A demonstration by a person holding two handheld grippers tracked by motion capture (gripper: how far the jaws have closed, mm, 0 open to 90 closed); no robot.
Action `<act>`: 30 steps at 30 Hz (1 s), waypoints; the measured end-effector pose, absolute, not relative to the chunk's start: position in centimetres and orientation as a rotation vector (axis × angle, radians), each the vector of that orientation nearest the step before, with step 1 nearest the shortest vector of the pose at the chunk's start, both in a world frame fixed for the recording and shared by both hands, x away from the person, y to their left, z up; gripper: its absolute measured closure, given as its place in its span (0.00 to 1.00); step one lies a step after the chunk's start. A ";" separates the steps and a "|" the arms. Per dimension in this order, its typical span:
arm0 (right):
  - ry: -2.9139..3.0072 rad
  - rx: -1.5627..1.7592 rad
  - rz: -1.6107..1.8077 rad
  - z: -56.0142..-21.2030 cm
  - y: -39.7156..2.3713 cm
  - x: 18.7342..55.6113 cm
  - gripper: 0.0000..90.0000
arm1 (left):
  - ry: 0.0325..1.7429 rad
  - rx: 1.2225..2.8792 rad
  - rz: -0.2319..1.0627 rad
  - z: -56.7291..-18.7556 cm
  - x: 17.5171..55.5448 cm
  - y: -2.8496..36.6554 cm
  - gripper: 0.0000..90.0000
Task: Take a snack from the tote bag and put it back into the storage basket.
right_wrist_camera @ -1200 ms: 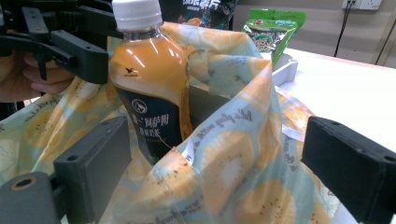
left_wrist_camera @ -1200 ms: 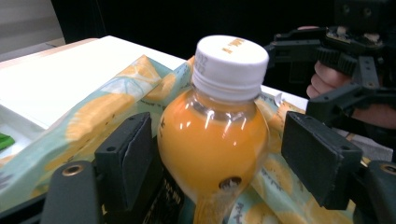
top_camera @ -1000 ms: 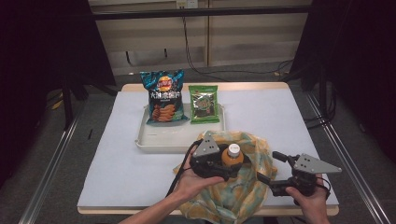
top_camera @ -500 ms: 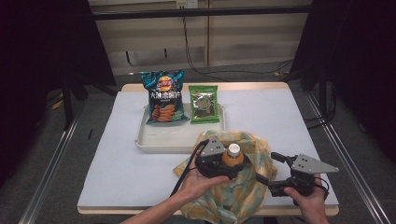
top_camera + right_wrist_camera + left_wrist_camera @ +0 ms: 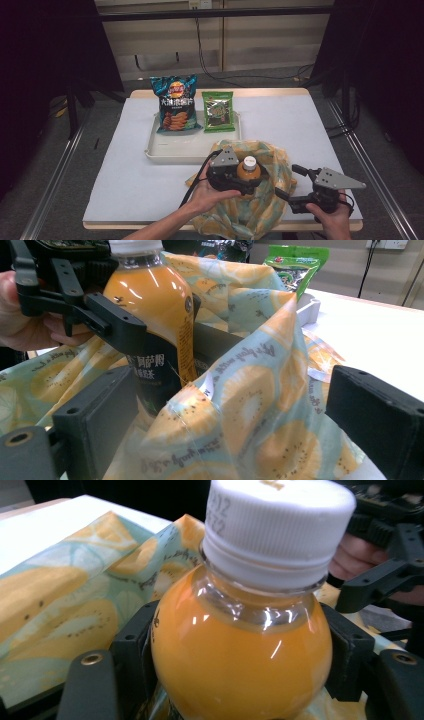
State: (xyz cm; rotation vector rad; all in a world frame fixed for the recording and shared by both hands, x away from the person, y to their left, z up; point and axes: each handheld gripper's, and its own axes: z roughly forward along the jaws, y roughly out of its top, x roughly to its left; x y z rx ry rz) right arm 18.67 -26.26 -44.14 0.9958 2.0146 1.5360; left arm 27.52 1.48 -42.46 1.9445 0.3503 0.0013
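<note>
1. Gripping the orange juice bottle (image 5: 240,665) by its shoulder, my left claw (image 5: 246,181) has its two black jaws set against either side of the bottle, just under the white cap (image 5: 277,527). The jaws have just been closing in on it, and in the left gripper view they now press on the bottle's round sides, so they stand fairly wide apart with the bottle between them.

2. The bottle stands upright inside the fruit-print cloth bag (image 5: 265,200), its neck and cap rising above the cloth. In the right gripper view its dark label (image 5: 152,372) sits low against the bag's folds.

3. My left hand (image 5: 207,192) wraps the claw's body from the near side, with the grey three-cornered plate (image 5: 225,157) on top.

4. My right claw (image 5: 285,192) is at the right edge of the bag. In the right gripper view its jaws stand wide apart with a peak of the bag's cloth (image 5: 260,405) rising between them; I cannot tell whether either pad touches the cloth.

5. My right hand (image 5: 332,220) holds that claw near the front right corner of the counter (image 5: 125,190).

6. The bag lies on the white counter near its front edge, just in front of a pale tray (image 5: 170,152).

7. On the tray stand a blue bag of crisps (image 5: 175,105) on the left and a green snack packet (image 5: 218,111) on the right, just beside each other.
</note>
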 end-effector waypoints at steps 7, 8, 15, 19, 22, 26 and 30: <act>2.021 0.988 1.533 -44.2 -26.0 18.7 0.06 | 0.337 1.927 -0.022 -41.8 27.6 1.8 0.34; 2.019 0.992 1.535 -44.2 -26.0 18.8 0.05 | 0.336 1.924 -0.031 -41.7 27.6 1.9 0.34; 2.041 0.966 1.547 -44.3 -25.7 19.2 0.03 | 0.321 1.916 -0.064 -41.4 27.5 1.9 0.34; 2.047 0.961 1.543 -44.2 -25.7 18.9 0.03 | 0.307 1.914 -0.076 -41.2 27.4 2.0 0.34; 2.040 0.970 1.538 -44.2 -25.9 18.8 0.03 | 0.295 1.912 -0.079 -40.8 27.4 2.0 0.34; 2.039 0.962 1.540 -44.2 -26.2 18.6 0.03 | 0.267 1.909 -0.084 -40.3 27.2 2.1 0.34; 2.037 0.967 1.536 -44.3 -26.1 18.6 0.03 | 0.252 1.918 -0.083 -40.0 27.0 2.2 0.34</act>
